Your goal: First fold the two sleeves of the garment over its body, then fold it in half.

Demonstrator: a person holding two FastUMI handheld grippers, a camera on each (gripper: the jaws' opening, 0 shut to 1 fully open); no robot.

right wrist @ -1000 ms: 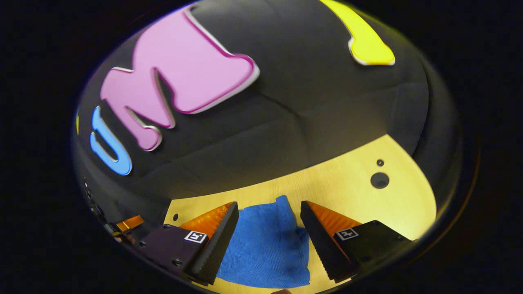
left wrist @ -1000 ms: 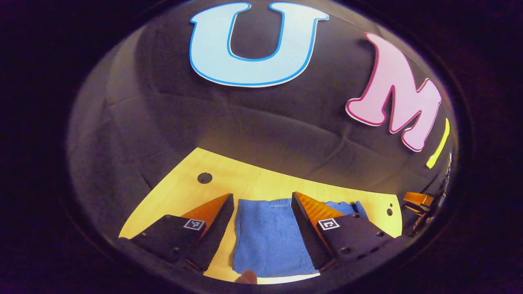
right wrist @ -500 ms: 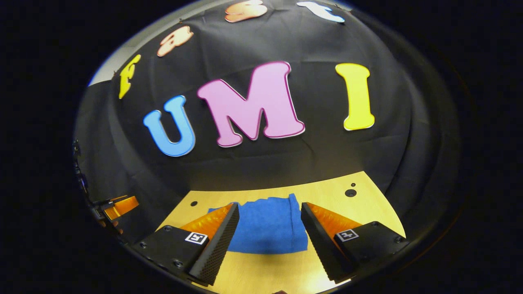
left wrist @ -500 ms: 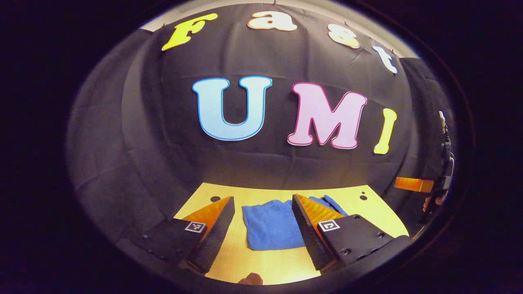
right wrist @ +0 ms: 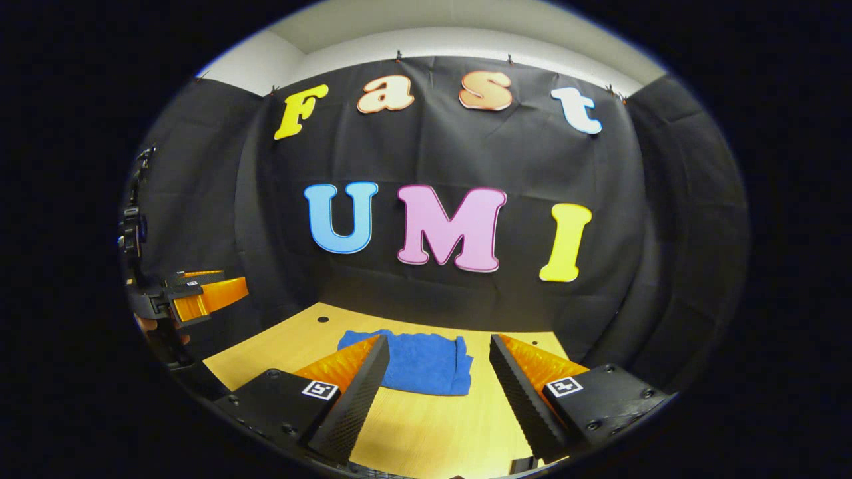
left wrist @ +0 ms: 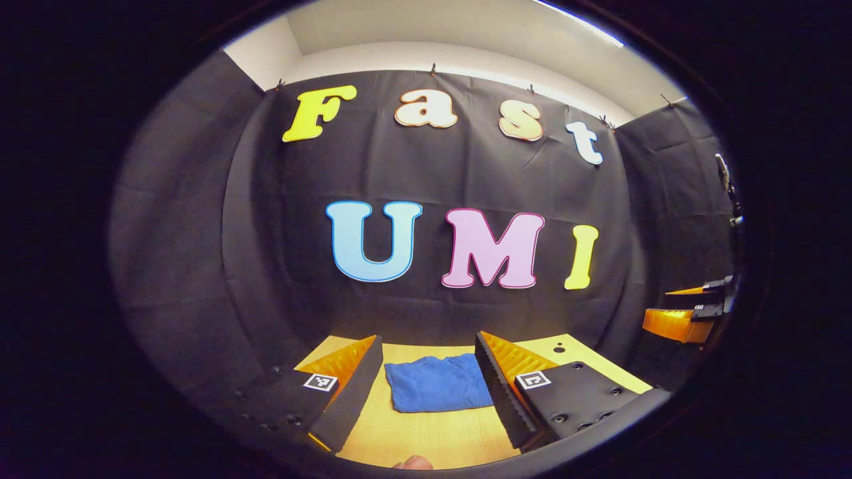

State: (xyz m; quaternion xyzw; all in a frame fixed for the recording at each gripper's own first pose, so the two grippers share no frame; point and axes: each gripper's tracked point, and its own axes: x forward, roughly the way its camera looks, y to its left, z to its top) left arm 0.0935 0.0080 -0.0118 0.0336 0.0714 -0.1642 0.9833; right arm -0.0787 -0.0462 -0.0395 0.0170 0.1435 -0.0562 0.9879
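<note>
A blue garment [left wrist: 436, 384] lies folded into a small flat rectangle on the wooden table [left wrist: 439, 436]. In the left gripper view my left gripper [left wrist: 429, 386] stands open, raised and held back from the cloth, nothing between its fingers. The right gripper view has the same folded garment [right wrist: 416, 362] farther off on the table [right wrist: 426, 432], with my right gripper [right wrist: 436, 382] open and empty in front of it. Each gripper appears at the edge of the other's view: the right gripper [left wrist: 685, 313] at far right, the left gripper [right wrist: 196, 296] at far left.
Black cloth walls close the booth behind and beside the table. Small dark holes mark the tabletop near its far corners [left wrist: 559, 348] [right wrist: 322, 319]. A fingertip [left wrist: 413, 462] peeks in at the bottom of the left gripper view.
Both grippers have pulled back and tilted up from the folded garment, which now looks smaller and farther away. Both stayed open and empty.
</note>
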